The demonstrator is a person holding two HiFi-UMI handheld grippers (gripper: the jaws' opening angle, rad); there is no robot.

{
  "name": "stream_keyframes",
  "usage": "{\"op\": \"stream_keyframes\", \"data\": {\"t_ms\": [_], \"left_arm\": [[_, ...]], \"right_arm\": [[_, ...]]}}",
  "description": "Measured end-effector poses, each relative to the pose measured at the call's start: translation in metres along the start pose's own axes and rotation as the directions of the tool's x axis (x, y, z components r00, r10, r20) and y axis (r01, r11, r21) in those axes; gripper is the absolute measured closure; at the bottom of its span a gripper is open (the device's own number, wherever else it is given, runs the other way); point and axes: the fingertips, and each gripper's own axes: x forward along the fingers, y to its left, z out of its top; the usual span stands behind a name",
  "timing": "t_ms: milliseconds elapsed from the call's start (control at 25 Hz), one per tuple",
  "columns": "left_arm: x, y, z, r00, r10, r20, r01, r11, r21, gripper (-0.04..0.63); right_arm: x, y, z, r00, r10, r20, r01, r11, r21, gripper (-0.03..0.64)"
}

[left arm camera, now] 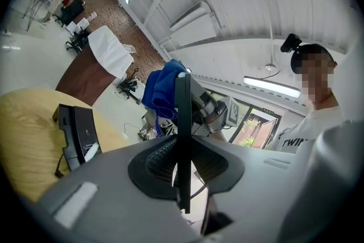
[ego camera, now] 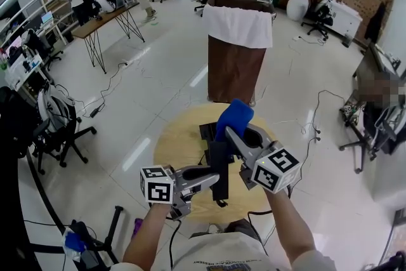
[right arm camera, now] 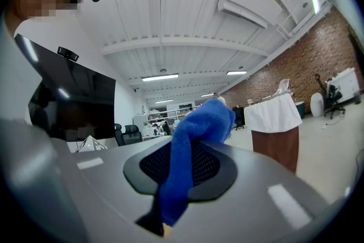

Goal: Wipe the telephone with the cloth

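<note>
The black telephone base (ego camera: 208, 132) (left arm camera: 79, 134) lies on a round wooden table (ego camera: 177, 143) (left arm camera: 23, 139). My left gripper (ego camera: 216, 178) (left arm camera: 183, 145) is shut on a flat black piece (ego camera: 219, 158) (left arm camera: 182, 122), held upright and seen edge-on in the left gripper view; it looks like a part of the telephone. A blue cloth (ego camera: 233, 116) (right arm camera: 202, 122) (left arm camera: 162, 91) is pinched in my right gripper (ego camera: 238, 133) (right arm camera: 187, 162), bunched beyond the jaws. The cloth sits right at the upper end of the black piece, above the table.
A brown pedestal draped with a white cloth (ego camera: 236, 54) stands behind the table. Office chairs (ego camera: 60, 130) and floor cables lie to the left, a trestle desk (ego camera: 104, 19) with people at the back. A dark monitor (right arm camera: 68, 105) shows in the right gripper view.
</note>
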Motion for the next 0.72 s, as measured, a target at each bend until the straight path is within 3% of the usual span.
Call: {"op": "stream_keyframes", "data": {"t_ms": [280, 520, 720], "left_arm": [[0.001, 0.008, -0.013, 1.000, 0.001, -0.015, -0.002, 1.000, -0.030, 0.533], [0.000, 0.023, -0.010, 1.000, 0.023, -0.003, -0.023, 0.999, -0.048, 0.533], [-0.004, 0.050, -0.003, 0.996, 0.080, 0.033, -0.079, 0.996, -0.049, 0.532]], "right_arm": [[0.004, -0.005, -0.003, 1.000, -0.014, -0.008, 0.014, 1.000, -0.004, 0.555], [0.001, -0.016, -0.009, 0.994, -0.107, -0.018, 0.103, 0.984, -0.144, 0.555], [-0.013, -0.016, -0.008, 0.985, -0.171, 0.013, 0.171, 0.972, -0.161, 0.555]]}}
